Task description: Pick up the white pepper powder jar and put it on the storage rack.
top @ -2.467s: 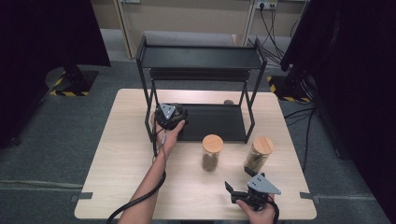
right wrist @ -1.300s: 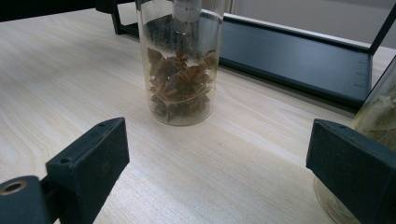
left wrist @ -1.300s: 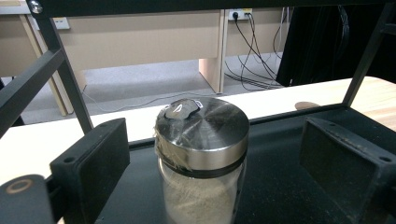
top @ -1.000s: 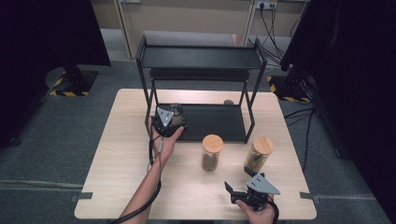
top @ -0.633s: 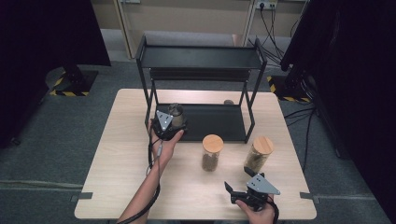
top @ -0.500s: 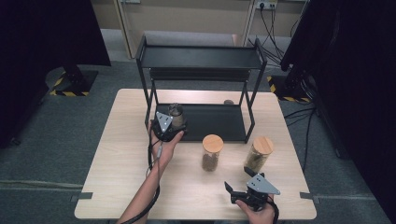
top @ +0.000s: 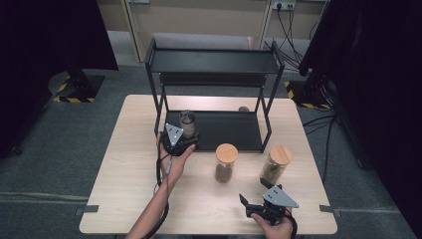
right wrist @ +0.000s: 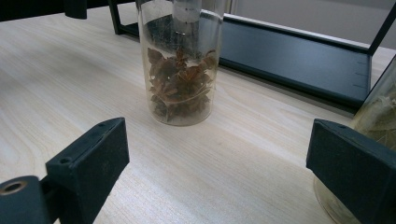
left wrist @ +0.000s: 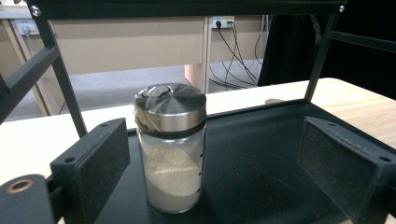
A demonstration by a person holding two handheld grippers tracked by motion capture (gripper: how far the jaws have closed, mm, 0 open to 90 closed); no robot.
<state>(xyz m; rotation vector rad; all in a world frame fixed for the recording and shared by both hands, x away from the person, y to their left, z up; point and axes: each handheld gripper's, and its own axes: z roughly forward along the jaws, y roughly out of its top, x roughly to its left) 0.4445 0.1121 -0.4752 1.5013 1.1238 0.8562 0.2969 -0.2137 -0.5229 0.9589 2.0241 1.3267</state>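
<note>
The shaker point(left wrist: 170, 147), a glass jar with a steel cap and pale powder inside, stands upright on the lower shelf point(left wrist: 261, 154) of the black rack point(top: 214, 62), near the shelf's left front corner. The left gripper point(top: 180, 139) sits at the shelf's front edge with its fingers point(left wrist: 93, 158) spread wide; the shaker stands between them, nearer the left one, and neither finger touches it. In the high view the shaker point(top: 187, 122) shows just beyond that gripper.

The right gripper point(top: 260, 199) rests low over the bench point(top: 124, 164) near its front edge, fingers point(right wrist: 91, 163) likewise spread and holding nothing. Ahead of it stand two cork-lidded jars on the bench in front of the rack: one point(right wrist: 180, 60) with brown pieces, a little way beyond the fingers, and a second point(top: 275, 164) to its right, close against the right finger; whether they touch I cannot tell.
</note>
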